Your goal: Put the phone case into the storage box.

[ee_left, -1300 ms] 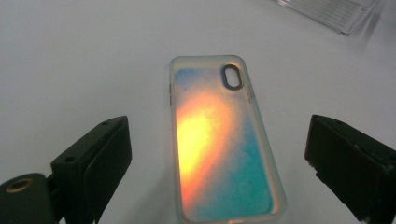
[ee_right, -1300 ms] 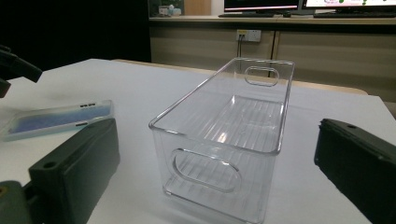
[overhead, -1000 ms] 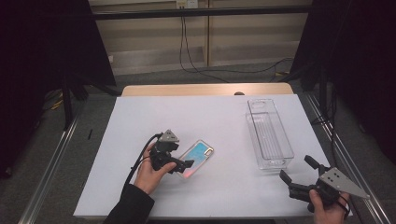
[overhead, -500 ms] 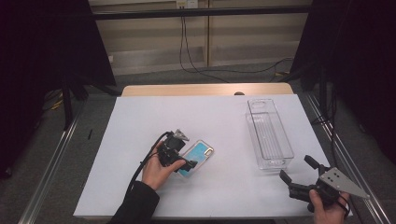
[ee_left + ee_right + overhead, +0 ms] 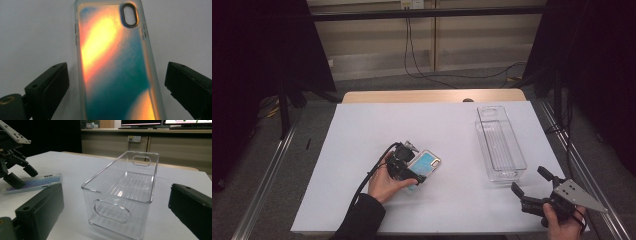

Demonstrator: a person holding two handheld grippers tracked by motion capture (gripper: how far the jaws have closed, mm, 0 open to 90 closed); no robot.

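Note:
A phone case (image 5: 426, 164) with a teal and orange back lies flat on the white tabletop (image 5: 362, 130), camera hole pointing away from me. My left gripper (image 5: 417, 168) hangs low over its near end. In the left gripper view the case (image 5: 115, 70) lies between the jaws of that gripper (image 5: 116, 65); they have just been opening and stand apart from its edges. My right gripper (image 5: 531, 181) rests open near the front right corner, with nothing between its jaws (image 5: 116, 188). From there I see the case (image 5: 32, 183) and the left gripper (image 5: 23, 177) at the far left.
A clear plastic bin (image 5: 482, 136) stands lengthwise on the right side of the table, empty, right in front of the right gripper; its near wall (image 5: 112, 212) has a handle cutout. Cables hang behind the table's wooden far edge (image 5: 432, 96).
My left hand has carried its gripper to the right and lower, onto the near end of the phone case. The right gripper has kept still.

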